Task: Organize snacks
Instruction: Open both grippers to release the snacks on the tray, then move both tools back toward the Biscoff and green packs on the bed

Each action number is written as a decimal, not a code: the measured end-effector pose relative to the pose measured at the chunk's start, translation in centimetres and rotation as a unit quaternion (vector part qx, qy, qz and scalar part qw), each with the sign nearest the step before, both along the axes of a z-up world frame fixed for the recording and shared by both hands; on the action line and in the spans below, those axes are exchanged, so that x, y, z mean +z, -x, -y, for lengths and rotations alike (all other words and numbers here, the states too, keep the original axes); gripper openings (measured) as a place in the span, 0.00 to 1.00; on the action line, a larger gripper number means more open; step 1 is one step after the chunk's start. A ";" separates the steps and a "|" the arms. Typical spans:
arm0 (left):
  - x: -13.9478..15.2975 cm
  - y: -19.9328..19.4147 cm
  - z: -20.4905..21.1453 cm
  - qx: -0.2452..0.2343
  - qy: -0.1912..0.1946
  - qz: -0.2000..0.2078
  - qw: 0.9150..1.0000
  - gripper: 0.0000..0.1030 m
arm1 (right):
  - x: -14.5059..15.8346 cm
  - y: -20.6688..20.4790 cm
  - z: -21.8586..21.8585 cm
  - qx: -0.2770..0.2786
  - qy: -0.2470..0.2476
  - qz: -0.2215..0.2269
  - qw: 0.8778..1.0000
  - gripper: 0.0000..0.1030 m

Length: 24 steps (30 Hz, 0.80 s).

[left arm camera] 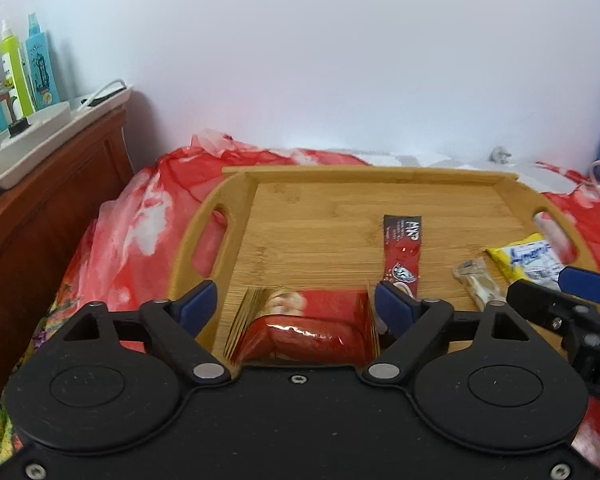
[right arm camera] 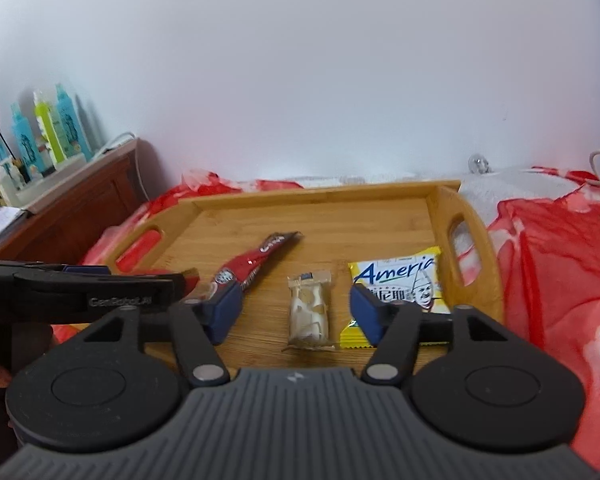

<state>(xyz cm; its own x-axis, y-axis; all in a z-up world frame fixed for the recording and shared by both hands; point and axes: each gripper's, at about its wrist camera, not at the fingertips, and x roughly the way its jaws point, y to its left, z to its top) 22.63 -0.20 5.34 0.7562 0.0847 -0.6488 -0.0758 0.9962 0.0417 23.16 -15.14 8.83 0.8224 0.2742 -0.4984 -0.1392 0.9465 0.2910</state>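
Spread wide, the left gripper (left arm camera: 294, 304) straddles a red packet (left arm camera: 306, 326) on the tray (left arm camera: 312, 208), its pads apart from the wrapper. Beyond lie a sachet (left arm camera: 401, 254), a clear snack (left arm camera: 478, 282) and a yellow packet (left arm camera: 530, 258); the tray's far half is bare.

Right view: the right gripper (right arm camera: 294, 314) gapes around the clear snack (right arm camera: 309, 312), touching nothing. Sachet (right arm camera: 252, 266) lies left of it, yellow packet (right arm camera: 400, 288) right, beside the tray (right arm camera: 320, 210) handle.

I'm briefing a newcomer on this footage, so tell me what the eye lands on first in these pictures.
First, the bamboo tray on the red floral bedspread, with a red coffee stick, a clear-wrapped candy and a yellow Ameria packet in a row. Next, the shiny red snack packet at the tray's near edge, between the open left tool. The right tool is open around the candy.
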 end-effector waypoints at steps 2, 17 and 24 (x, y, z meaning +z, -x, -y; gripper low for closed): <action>0.7 1.0 -0.4 -0.005 0.007 0.004 1.000 0.85 | 0.5 0.7 0.4 -0.003 -0.002 0.005 1.000 0.78; 3.0 9.9 -3.3 -0.028 0.039 0.019 0.999 0.89 | 2.1 6.7 1.8 -0.024 0.017 0.023 0.999 0.88; 2.4 13.7 -4.8 -0.017 0.020 0.018 0.999 0.89 | 2.7 10.2 2.4 -0.050 0.041 0.039 0.997 0.97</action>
<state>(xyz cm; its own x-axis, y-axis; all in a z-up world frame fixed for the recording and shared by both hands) 8.94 4.64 7.69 0.7814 0.0335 -0.6231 -0.0431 0.9991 -0.0003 12.91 -17.59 11.48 0.8810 0.1496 -0.4488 -0.0623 0.9771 0.2034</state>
